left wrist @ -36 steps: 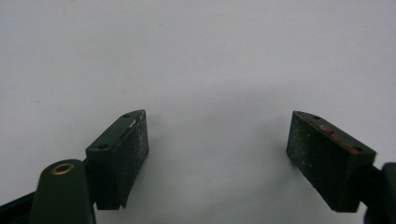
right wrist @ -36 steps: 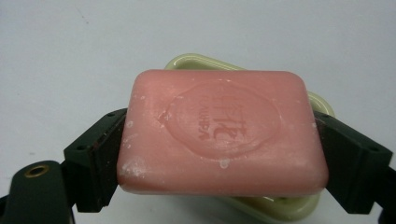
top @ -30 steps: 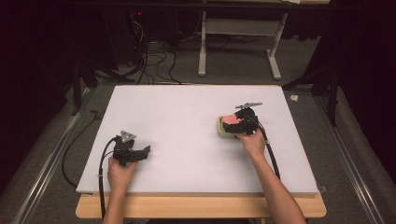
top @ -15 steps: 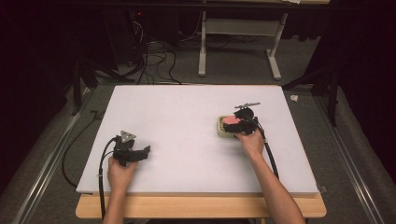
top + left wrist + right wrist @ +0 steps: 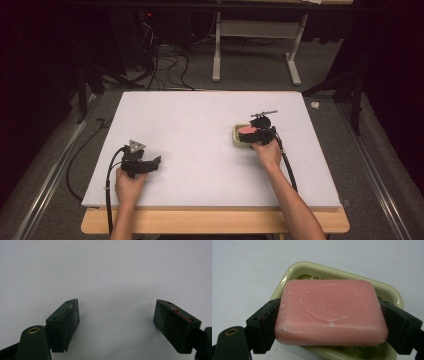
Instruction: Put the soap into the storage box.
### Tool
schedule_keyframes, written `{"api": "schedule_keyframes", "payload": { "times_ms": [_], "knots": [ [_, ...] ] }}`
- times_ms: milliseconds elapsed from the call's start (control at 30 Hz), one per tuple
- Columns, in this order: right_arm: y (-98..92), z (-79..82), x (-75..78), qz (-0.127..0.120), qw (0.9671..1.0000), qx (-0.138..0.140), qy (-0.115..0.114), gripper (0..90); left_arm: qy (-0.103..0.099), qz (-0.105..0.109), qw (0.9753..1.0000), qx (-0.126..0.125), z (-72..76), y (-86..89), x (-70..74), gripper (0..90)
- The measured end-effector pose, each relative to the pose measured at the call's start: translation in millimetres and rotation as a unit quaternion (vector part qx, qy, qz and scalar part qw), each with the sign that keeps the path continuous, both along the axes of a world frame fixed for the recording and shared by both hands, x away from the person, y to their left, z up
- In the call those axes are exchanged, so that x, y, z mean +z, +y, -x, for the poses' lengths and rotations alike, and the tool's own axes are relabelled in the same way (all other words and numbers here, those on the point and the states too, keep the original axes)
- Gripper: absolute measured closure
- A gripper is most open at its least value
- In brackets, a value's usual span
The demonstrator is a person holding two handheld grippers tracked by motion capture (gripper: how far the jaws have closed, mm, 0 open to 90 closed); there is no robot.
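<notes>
A pink bar of soap sits over a pale green soap dish. My right gripper is shut on the soap, its jaws pressed against the bar's two short ends. I cannot tell whether the bar rests in the dish or hangs just above it. In the high view the right gripper, soap and dish are at the table's right-centre. My left gripper rests low at the front left, and its view shows the left gripper open wide over bare white surface.
The white table top stretches between the two grippers. A black cable trails from the left gripper over the front edge. Beyond the table lie floor cables and a white stand.
</notes>
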State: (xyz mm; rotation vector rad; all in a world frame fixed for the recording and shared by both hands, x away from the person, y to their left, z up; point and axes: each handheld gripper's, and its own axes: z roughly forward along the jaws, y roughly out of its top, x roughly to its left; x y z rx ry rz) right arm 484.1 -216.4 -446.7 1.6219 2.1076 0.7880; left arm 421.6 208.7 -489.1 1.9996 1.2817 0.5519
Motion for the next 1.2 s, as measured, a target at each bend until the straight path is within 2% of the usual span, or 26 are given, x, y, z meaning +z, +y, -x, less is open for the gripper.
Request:
{"api": "schedule_keyframes", "payload": {
  "times_ms": [433,700,1200],
  "knots": [
    [-1.7,2.3,2.9,-0.005,0.9999,-0.005,-0.014,13.4,0.000,0.000,1.0000,0.000,0.1,0.0,0.0,21.4],
    [-2.0,4.4,5.4,-0.005,0.9998,-0.001,-0.019,13.3,0.000,0.000,1.0000,0.000,0.0,0.1,0.0,21.4],
    [-3.9,9.5,13.9,-0.018,0.9992,0.006,-0.036,13.6,0.000,-0.001,1.0000,0.000,0.1,-0.1,0.0,21.4]
  ]
}}
